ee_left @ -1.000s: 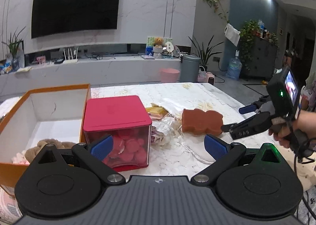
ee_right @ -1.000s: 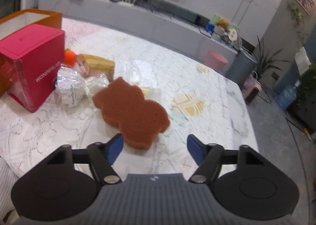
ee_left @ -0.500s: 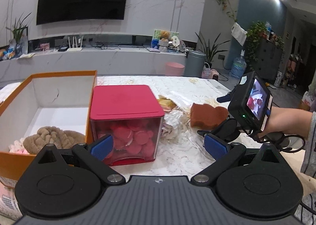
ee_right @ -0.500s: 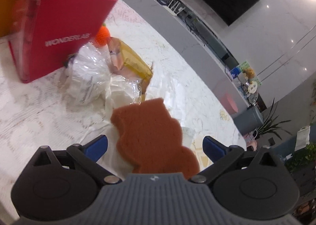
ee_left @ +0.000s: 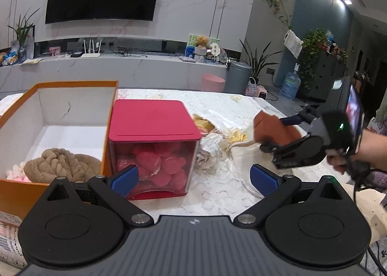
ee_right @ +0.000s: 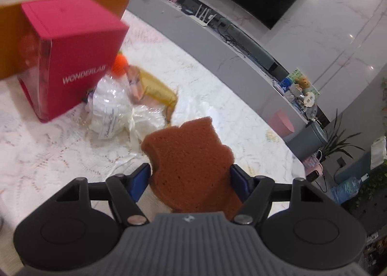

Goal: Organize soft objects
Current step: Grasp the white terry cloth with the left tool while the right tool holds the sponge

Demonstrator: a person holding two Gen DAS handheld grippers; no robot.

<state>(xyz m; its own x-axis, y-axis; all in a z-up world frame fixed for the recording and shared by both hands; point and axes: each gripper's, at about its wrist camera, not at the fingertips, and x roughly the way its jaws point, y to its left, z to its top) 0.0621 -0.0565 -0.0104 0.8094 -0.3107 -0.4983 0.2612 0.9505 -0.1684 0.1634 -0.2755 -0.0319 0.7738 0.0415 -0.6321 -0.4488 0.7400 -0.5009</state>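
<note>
Right wrist | right gripper [ee_right: 189, 176] jaws just closed — pinching brown sponge [ee_right: 191, 155] edges

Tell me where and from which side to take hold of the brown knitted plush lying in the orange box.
Grip the brown knitted plush across its raised middle, coming straight down from above with the open left gripper. It lies low in the near corner of the orange box, whose walls close off the sides, and its soft heaped folds should pinch easily. The pink fluffy item beside it could get caught.
</note>
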